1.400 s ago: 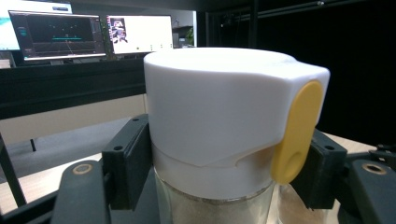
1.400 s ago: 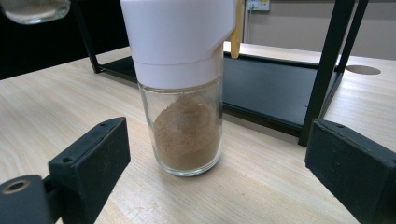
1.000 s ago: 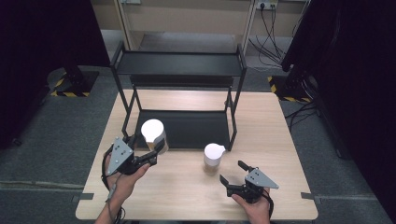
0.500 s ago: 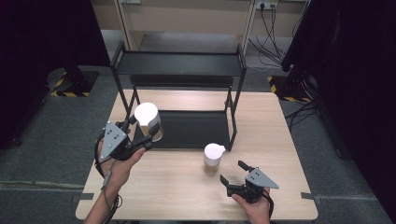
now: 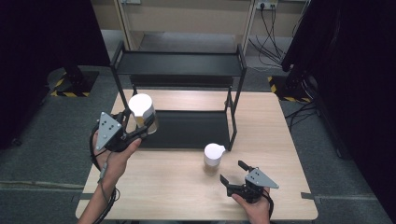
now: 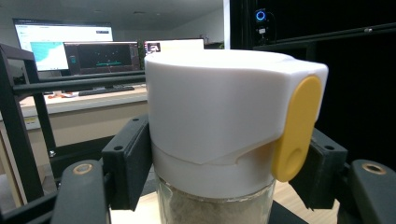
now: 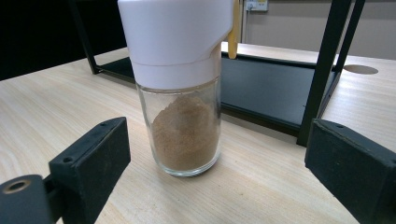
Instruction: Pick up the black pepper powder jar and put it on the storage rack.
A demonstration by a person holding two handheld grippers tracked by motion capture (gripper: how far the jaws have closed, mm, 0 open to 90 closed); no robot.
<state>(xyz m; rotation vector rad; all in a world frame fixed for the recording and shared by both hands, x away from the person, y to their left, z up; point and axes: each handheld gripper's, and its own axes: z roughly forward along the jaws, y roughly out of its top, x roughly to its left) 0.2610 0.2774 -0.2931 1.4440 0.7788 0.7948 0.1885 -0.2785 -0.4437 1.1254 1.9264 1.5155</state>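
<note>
jar (image 5: 142, 112) in left gripper (image 5: 145, 127), beside rack post (image 5: 119, 100).

A white-capped glass jar (image 5: 142, 111) of pale powder is held upright above the tabletop (image 5: 177, 186); a second jar (image 5: 213, 157), brown-filled, is stood on it.

From my end, the jar (image 6: 219, 135) in the left gripper view runs off the bottom edge, so I can't see its base, and the monitors (image 6: 70, 51) behind it are too blurry to read. In the right gripper view the other jar (image 7: 180, 88) has its lid top cropped, and its yellow tab (image 7: 235, 28) barely peeks out.
</note>
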